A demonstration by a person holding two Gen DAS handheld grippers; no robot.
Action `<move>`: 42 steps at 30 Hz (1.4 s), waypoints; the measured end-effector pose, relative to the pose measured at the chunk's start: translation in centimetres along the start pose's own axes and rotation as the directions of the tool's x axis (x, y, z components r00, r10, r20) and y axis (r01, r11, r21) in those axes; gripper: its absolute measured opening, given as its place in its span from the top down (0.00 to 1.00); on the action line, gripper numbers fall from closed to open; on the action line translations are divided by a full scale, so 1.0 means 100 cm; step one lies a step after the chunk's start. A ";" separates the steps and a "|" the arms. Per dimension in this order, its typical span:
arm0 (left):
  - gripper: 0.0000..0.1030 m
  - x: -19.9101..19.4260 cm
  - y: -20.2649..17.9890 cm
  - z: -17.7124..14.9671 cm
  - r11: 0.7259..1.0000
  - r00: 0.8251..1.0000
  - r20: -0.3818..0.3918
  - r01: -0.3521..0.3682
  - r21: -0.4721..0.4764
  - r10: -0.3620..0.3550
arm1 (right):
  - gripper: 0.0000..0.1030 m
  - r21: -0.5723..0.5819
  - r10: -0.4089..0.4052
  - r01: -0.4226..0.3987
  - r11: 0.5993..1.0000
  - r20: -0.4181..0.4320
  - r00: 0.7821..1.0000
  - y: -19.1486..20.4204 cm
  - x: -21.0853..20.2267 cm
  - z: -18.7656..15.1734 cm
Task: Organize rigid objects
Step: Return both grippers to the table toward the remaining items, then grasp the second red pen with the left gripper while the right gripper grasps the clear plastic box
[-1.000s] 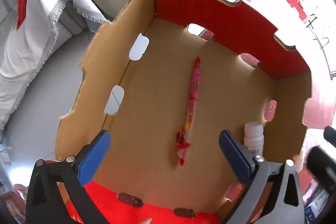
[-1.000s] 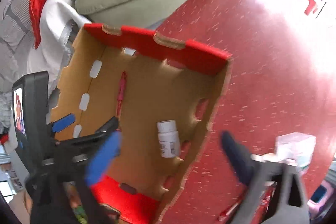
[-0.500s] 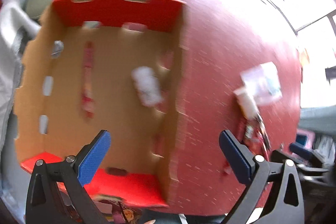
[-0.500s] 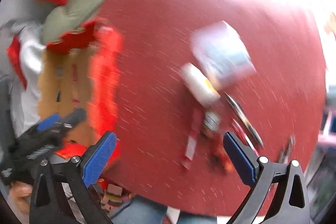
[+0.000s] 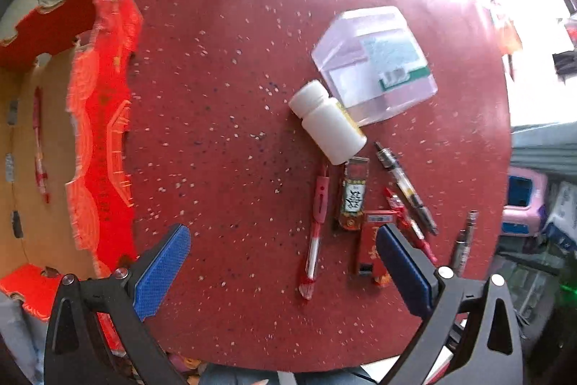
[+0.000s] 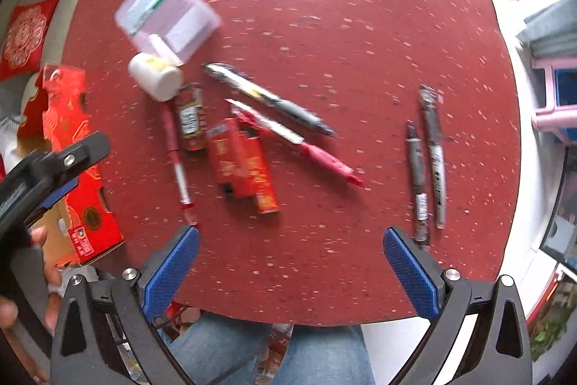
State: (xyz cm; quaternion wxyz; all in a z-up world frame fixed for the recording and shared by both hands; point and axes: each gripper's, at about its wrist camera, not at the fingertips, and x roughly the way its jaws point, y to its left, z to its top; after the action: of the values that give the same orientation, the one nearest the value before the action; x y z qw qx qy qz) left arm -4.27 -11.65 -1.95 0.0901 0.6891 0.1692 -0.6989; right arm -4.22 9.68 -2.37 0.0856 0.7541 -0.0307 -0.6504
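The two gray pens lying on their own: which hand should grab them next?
Probably the right gripper. It is open, and the gray pens lie just beyond its right finger. The left gripper points at the white bottle cluster.

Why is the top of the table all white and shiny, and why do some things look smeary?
Left wrist view: window light glares white off the red table at the top; the white bottle looks sharp. Right wrist view: same glare up top, and the clear packet and bottle smear from camera motion; the round lens bends the table's edge.
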 end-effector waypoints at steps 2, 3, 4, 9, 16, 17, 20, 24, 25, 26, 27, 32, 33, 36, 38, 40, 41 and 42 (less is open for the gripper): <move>0.00 0.015 -0.009 -0.005 0.996 0.997 -0.011 -0.070 0.059 0.071 | 0.01 0.017 0.005 -0.005 1.000 -0.007 1.000 -0.013 0.001 -0.001; 0.00 0.021 -0.013 -0.009 0.991 0.995 -0.011 -0.098 0.091 0.099 | 0.01 0.019 0.006 -0.006 1.000 -0.012 1.000 -0.016 0.003 -0.001; 0.00 0.031 -0.017 -0.015 0.982 0.990 -0.013 -0.139 0.127 0.142 | 0.01 0.020 0.007 -0.006 1.000 -0.016 1.000 -0.020 0.004 -0.001; 0.00 0.058 -0.015 -0.031 0.976 0.982 -0.062 -0.171 0.135 0.180 | 0.01 0.024 0.013 -0.012 1.000 -0.028 1.000 -0.037 0.008 0.000; 0.00 0.065 -0.014 -0.019 0.969 0.977 -0.023 -0.208 0.131 0.212 | 0.01 -0.020 0.006 -0.007 1.000 -0.035 0.999 -0.039 0.009 0.009; 0.00 0.064 -0.011 -0.013 0.967 0.974 -0.007 -0.226 0.120 0.228 | 0.01 -0.033 0.004 -0.005 0.999 -0.032 0.999 -0.037 0.008 0.012; 0.00 0.060 0.005 -0.001 0.968 0.971 -0.001 -0.240 0.076 0.241 | 0.01 -0.057 -0.003 0.001 0.998 -0.026 1.000 -0.026 0.012 0.021; 0.00 0.058 0.017 0.010 0.979 0.980 -0.002 -0.201 0.030 0.201 | 0.01 -0.091 -0.029 0.028 0.995 -0.007 1.000 -0.017 0.015 0.039; 0.00 0.057 0.018 0.011 0.977 0.978 0.004 -0.210 0.035 0.210 | 0.01 -0.110 -0.043 0.043 0.993 0.002 0.999 -0.014 0.016 0.044; 0.00 0.056 0.016 0.010 0.974 0.975 0.013 -0.221 0.042 0.221 | 0.01 -0.128 -0.056 0.057 0.990 0.010 0.998 -0.012 0.017 0.049; 0.00 0.057 0.012 0.009 0.973 0.974 0.019 -0.226 0.048 0.226 | 0.01 -0.156 -0.073 0.075 0.985 0.022 0.997 -0.007 0.018 0.056; 0.00 0.059 -0.005 0.007 0.980 0.983 0.016 -0.184 0.076 0.184 | 0.01 -0.289 -0.133 0.145 0.946 0.061 0.989 0.017 0.027 0.083; 0.00 0.054 -0.005 0.006 0.979 0.983 0.017 -0.182 0.088 0.182 | 0.01 -0.306 -0.140 0.153 0.940 0.064 0.988 0.021 0.029 0.086; 0.00 0.054 -0.019 0.004 0.975 0.983 0.037 -0.182 0.130 0.179 | 0.01 -0.346 -0.109 0.132 0.929 0.088 0.990 0.039 0.022 0.099; 0.00 0.053 -0.023 0.007 0.974 0.984 0.047 -0.176 0.142 0.172 | 0.01 -0.371 -0.062 0.117 0.921 0.157 0.986 0.058 0.004 0.112; 0.00 0.052 -0.020 0.009 0.982 0.989 0.041 -0.144 0.124 0.140 | 0.01 -0.387 0.001 0.074 0.919 0.189 0.982 0.076 -0.011 0.125; 0.00 0.052 -0.015 0.009 0.988 0.993 0.034 -0.117 0.104 0.114 | 0.01 -0.396 0.026 0.054 0.916 0.195 0.980 0.084 -0.016 0.131; 0.00 0.052 -0.012 0.009 0.987 0.993 0.041 -0.118 0.108 0.114 | 0.01 -0.410 0.047 0.041 0.911 0.201 0.978 0.095 -0.021 0.138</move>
State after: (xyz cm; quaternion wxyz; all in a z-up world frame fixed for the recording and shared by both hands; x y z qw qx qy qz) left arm -5.72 -10.28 -6.94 0.0954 0.6895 0.0884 -0.7125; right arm -17.57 -0.56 -0.66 0.2401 0.6473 0.0973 -0.7168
